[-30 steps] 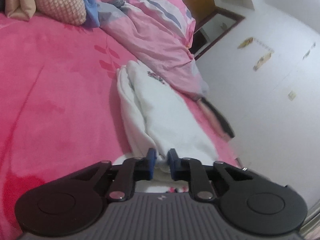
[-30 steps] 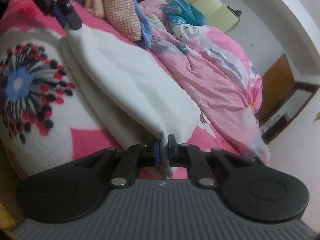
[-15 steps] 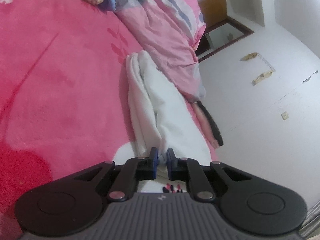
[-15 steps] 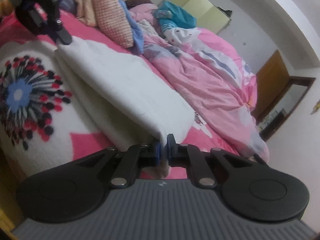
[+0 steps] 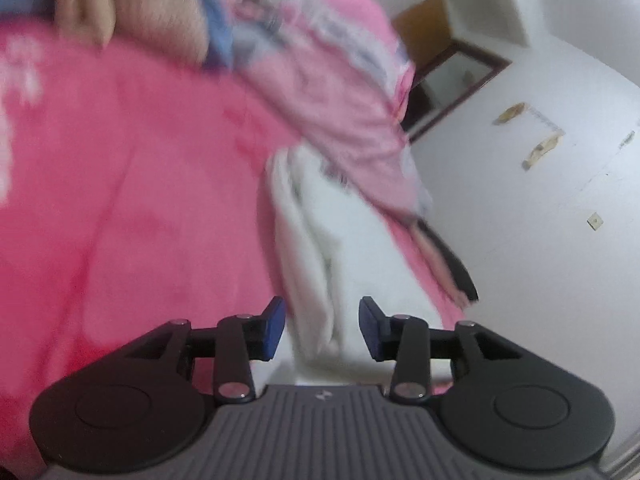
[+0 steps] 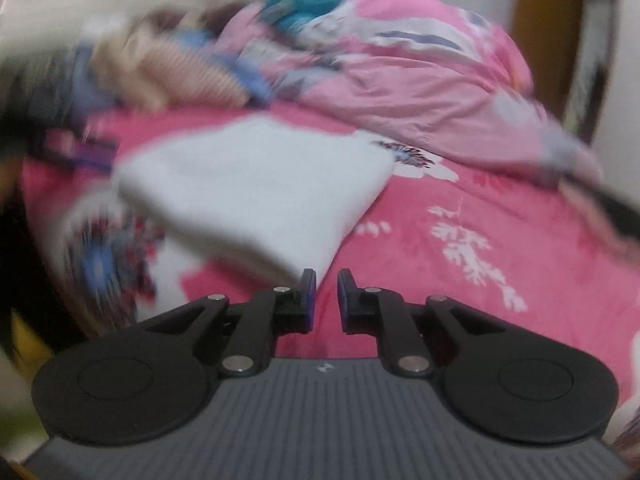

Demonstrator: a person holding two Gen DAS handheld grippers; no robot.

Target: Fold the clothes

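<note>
- Progress first: the white garment (image 6: 256, 188) lies folded into a thick, layered slab on the pink bedspread (image 6: 460, 248), so at least one fold looks done; I judge this piece to be finished or close to it, and both claws appear to be letting it go.
- Left side: the left gripper (image 5: 322, 326) has just been opening. Its blue pads (image 5: 274, 326) now stand apart, with the near end of the garment (image 5: 320, 264) lying between them but not pressed by either pad.
- From that camera the garment runs away from the claw as a long doubled strip, its far end just beside the rumpled pink quilt (image 5: 336, 92).
- Middle of the bed: the garment sits partly over the flower print (image 6: 108, 264) of the bedspread, well apart from the heap at the head of the bed.
- Right side: the right gripper (image 6: 324, 300) has also just been opening, though only to a narrow gap. Nothing is between its jaws; the garment's corner lies just beside its left finger, and bare bedspread shows through the gap.
- What is left: a heap of unfolded clothes (image 6: 168, 68) is piled at the head of the bed, with a teal item (image 6: 300, 4) on top of the quilt (image 6: 420, 76). I take these as the remaining work, though blur hides how many pieces there are.
- Containers: no basket, box or drawer shows in either view, so the folded piece is simply resting on the bed.
</note>
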